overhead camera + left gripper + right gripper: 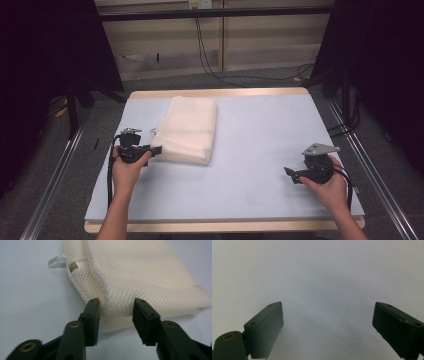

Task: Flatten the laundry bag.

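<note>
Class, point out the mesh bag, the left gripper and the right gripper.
mesh bag (189,127): high view, middle of its top face.
left gripper (115,312): left gripper view, between its fingers.
right gripper (327,322): right gripper view, between its fingers.

This is a lab or test room set up for recording, not a home. A plain wooden table (220,92) with a pale blue-grey mat (260,145) over its top stands on grey carpeted floor (65,185). Black curtains (45,55) hang at both sides, closing the work area off. Bare metal rails (52,175) run along the floor beside the table. Behind it, a black horizontal bar (215,13) crosses in front of a beige panelled wall (260,40), and loose black cables (210,65) drop from a wall socket (199,4) and trail over the carpet.
</note>
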{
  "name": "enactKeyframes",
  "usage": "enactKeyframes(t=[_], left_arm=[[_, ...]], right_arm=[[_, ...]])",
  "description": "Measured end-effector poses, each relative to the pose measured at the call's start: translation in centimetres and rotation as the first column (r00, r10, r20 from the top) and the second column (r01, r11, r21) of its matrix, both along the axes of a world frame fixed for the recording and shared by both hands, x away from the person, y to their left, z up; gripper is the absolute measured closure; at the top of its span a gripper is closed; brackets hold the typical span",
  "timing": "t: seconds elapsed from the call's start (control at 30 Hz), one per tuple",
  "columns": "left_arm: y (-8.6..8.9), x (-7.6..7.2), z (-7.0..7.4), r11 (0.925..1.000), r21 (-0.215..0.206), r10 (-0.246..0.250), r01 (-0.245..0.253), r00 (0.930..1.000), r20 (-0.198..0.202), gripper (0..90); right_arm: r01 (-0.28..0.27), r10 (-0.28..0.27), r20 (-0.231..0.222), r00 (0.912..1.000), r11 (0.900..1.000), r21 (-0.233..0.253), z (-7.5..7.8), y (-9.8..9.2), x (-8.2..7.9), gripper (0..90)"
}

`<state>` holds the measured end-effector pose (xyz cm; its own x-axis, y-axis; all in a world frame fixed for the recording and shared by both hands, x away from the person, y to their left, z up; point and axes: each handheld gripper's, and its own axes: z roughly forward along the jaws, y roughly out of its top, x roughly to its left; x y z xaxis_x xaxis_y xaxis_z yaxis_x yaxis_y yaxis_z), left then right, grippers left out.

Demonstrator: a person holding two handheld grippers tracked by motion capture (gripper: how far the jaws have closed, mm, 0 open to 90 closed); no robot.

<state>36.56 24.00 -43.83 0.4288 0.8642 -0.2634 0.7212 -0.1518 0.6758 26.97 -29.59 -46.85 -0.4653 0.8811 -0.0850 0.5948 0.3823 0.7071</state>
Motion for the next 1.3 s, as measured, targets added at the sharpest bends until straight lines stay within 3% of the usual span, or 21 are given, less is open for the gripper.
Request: enactKeyframes(t=[0.07, 0.2, 0.57, 0.67, 0.7, 1.0, 1.3], left_arm=[[-0.1, 0.1, 0.3, 0.9998, -0.012, -0.016, 0.016, 0.9998, -0.01, 73.2], [-0.7, 0.1, 0.6, 0.9995, -0.029, -0.016, 0.016, 0.9999, -0.003, 78.7], [-2.8, 0.3, 3.3, 0.9959, -0.017, -0.088, 0.088, 0.9954, 0.039, 81.0], [-3.3, 0.3, 3.7, 0.9958, -0.022, -0.087, 0.089, 0.9949, 0.05, 81.3], [-3.7, 0.3, 4.2, 0.9938, -0.005, -0.11, 0.111, 0.9924, 0.056, 81.4], [-5.8, 0.7, 6.0, 0.9875, 0.003, -0.158, 0.158, 0.9845, 0.077, 82.1], [-7.9, 1.0, 6.8, 0.982, 0.0, -0.188, 0.189, 0.9779, 0.09, 82.2]], right_arm=[[0.0, 0.0, -0.004, 1.0, 1.0, -0.008, 0.0, 0.1, 0.0, 9.8], [-0.007, 0.007, 0.0, 1.0, 1.0, -0.008, 0.0, 0.1, 0.0, 10.0], [-0.018, 0.018, -0.002, 0.9998, 1.0, -0.006, 0.1, 0.3, 0.0, 9.9], [-0.017, 0.017, -0.005, 0.9998, 1.0, -0.005, 0.1, 0.3, -0.1, 9.9], [-0.015, 0.015, -0.01, 0.9998, 1.0, 0.0, 0.1, 0.3, -0.1, 9.9], [-0.032, 0.032, -0.002, 0.9995, 0.999, 0.009, 0.1, 0.4, 0.0, 9.3], [-0.038, 0.038, -0.004, 0.9993, 0.999, 0.015, 0.1, 0.7, -0.1, 9.2]])
